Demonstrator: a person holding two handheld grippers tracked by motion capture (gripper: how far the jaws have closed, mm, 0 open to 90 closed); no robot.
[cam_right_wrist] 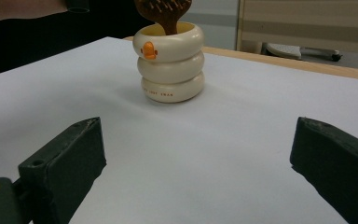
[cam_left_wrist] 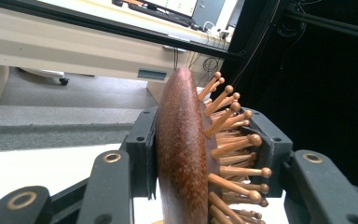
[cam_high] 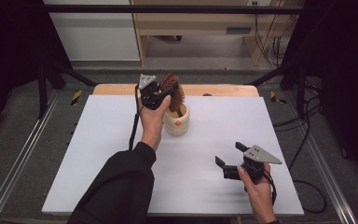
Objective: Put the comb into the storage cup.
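Dark reddish-brown wooden paddle hairbrush with pale wooden pins: long axis near upright, tilted a little; head up, handle down inside a cream ceramic cup shaped like three stacked rings with a small orange duck mark. Cup stands toward the far middle of the white worktop. In the left gripper view the brush's smooth back faces one jaw and the pins face the other.

Left claw: clamped on the brush head, one jaw on each face, raised above the cup. Left hand grips from below, forearm in a black sleeve reaching forward from the near edge.

Right claw: jaws wide apart, holding nothing, low over the near right part of the worktop, aimed toward the cup. Right hand behind it, well apart from cup and brush.
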